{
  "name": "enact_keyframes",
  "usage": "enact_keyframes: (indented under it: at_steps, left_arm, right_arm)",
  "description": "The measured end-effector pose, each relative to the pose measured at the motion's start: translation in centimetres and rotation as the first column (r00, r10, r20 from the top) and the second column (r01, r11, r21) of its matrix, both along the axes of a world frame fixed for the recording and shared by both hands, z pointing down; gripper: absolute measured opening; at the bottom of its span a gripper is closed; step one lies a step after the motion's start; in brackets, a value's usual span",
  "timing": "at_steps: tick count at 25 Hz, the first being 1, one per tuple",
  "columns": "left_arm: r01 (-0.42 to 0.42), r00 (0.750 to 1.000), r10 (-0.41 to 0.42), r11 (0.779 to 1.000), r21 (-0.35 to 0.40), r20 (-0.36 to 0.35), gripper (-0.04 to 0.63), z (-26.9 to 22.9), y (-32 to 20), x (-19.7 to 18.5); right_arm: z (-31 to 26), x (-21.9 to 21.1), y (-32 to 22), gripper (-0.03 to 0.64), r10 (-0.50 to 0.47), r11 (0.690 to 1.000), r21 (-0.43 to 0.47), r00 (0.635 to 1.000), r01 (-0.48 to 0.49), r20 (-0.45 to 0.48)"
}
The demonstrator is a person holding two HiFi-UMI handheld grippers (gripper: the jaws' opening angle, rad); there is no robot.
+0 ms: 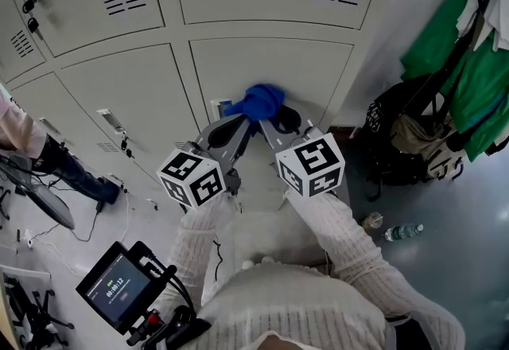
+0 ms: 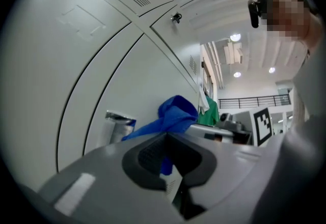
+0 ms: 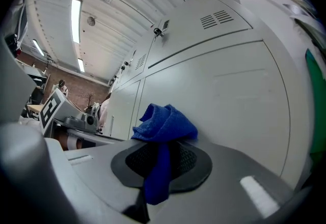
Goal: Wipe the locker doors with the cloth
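Note:
A bunched blue cloth (image 1: 258, 102) is pressed against a pale grey lower locker door (image 1: 270, 62). Both grippers hold it from below. My left gripper (image 1: 232, 116) is shut on a strip of the cloth (image 2: 175, 113) that runs down between its jaws (image 2: 167, 140). My right gripper (image 1: 274, 116) is shut on the cloth (image 3: 164, 122) too, with a tail hanging between its jaws (image 3: 159, 159). The two grippers meet at the cloth, their marker cubes close together. The right gripper's cube (image 2: 262, 125) shows in the left gripper view.
A metal latch (image 2: 118, 123) sits just left of the cloth; another handle (image 1: 111, 122) is on the neighbouring door. Green garments (image 1: 449, 46) and a dark bag (image 1: 402, 138) stand at the right. A water bottle (image 1: 402, 232) lies on the floor. A person's boot (image 1: 71, 169) is at left.

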State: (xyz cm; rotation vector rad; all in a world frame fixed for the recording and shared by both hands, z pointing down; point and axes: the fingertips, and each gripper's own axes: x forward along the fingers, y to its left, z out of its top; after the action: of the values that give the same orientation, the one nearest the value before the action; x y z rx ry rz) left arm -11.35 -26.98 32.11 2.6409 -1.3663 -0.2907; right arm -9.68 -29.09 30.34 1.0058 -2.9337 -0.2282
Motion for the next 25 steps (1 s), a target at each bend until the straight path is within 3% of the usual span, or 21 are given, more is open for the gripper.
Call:
enact_keyframes:
  at_steps: [4,8,10,18,22,25]
  left_arm:
    - [0.021,1.000,-0.022,0.998,-0.065,-0.006,0.005,2.6,0.0,0.0]
    - [0.079,0.996,-0.073,0.991,-0.109,0.058,0.005,5.3,0.2,0.1]
    - [0.091,0.995,-0.084,0.985,-0.143,0.055,0.005,6.7,0.1,0.1]
    - [0.033,0.999,-0.022,0.952,-0.304,0.038,0.005,13.3,-0.1,0.6]
    - [0.021,1.000,-0.024,0.930,-0.366,-0.005,0.005,16.0,-0.5,0.4]
    - [0.021,1.000,-0.018,0.911,-0.413,0.012,0.005,17.9,-0.5,0.4]
  right_arm:
    - [2.7,-0.1,-0.1,0.044,0.001,0.998,-0.058,1.000,-0.002,-0.024]
    - [5.5,-0.2,-0.1,0.044,-0.002,0.993,-0.116,0.999,-0.004,-0.048]
    - [7.0,-0.2,-0.2,0.044,-0.001,0.989,-0.147,0.998,-0.007,-0.060]
    - [13.8,0.3,-0.5,0.044,-0.002,0.956,-0.293,0.992,-0.035,-0.125]
    - [16.2,0.1,-0.5,0.044,-0.018,0.942,-0.335,0.988,-0.035,-0.155]
    - [18.2,0.1,-0.6,0.044,-0.024,0.925,-0.378,0.985,-0.043,-0.171]
